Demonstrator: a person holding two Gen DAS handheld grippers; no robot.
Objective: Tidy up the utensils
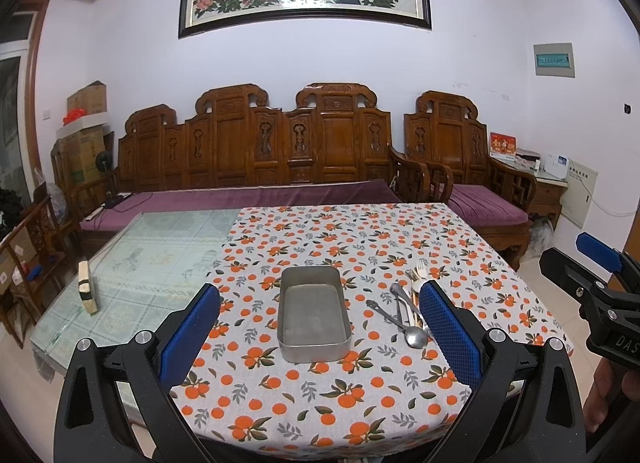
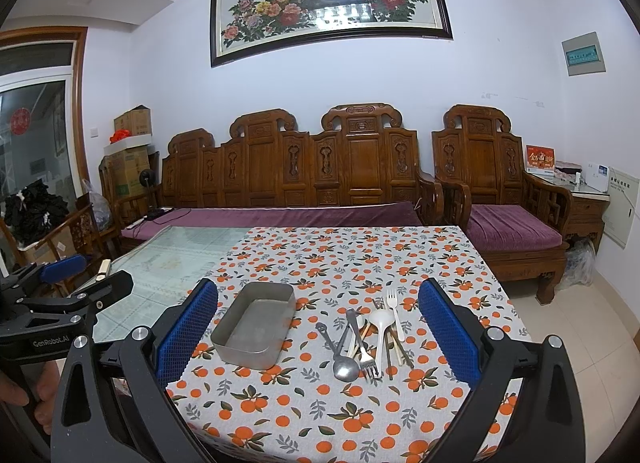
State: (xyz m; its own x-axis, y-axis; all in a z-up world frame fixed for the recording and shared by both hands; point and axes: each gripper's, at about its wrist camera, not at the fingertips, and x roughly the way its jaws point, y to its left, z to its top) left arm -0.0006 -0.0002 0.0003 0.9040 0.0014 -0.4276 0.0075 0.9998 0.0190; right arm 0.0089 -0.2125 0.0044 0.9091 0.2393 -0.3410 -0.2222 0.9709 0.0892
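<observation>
An empty grey metal tray (image 1: 316, 349) (image 2: 224, 337) sits on the orange-patterned tablecloth. A pile of utensils lies to its right: a metal spoon (image 2: 346, 367), a metal fork (image 2: 367, 363), a white plastic spoon (image 2: 379, 323), a white plastic fork (image 2: 393, 299) and chopsticks. The pile also shows in the left wrist view (image 1: 408, 311). My left gripper (image 1: 320, 339) is open, held above the near table edge in front of the tray. My right gripper (image 2: 318, 337) is open, in front of the tray and the pile. Both are empty.
The tablecloth (image 2: 320, 415) covers the right part of a glass-topped table (image 1: 160, 247). A small wooden block (image 1: 87, 291) stands on the glass at the left. A carved wooden sofa with purple cushions (image 1: 256, 199) stands behind the table.
</observation>
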